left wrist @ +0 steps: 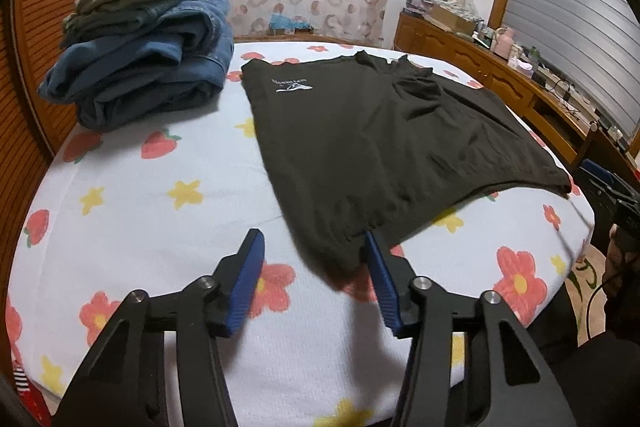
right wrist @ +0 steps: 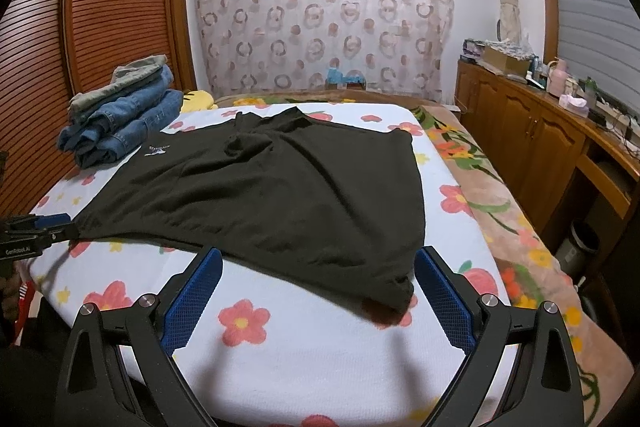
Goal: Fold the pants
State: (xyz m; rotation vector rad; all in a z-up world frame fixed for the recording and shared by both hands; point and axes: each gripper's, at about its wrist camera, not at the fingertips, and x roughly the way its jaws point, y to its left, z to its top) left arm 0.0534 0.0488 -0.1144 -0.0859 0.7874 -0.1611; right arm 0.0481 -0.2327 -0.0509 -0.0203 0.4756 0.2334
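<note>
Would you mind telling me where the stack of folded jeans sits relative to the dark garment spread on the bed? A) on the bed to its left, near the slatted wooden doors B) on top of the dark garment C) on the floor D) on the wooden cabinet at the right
A: the folded jeans rest on the floral bed sheet left of the dark garment, beside the slatted wooden doors.
</note>
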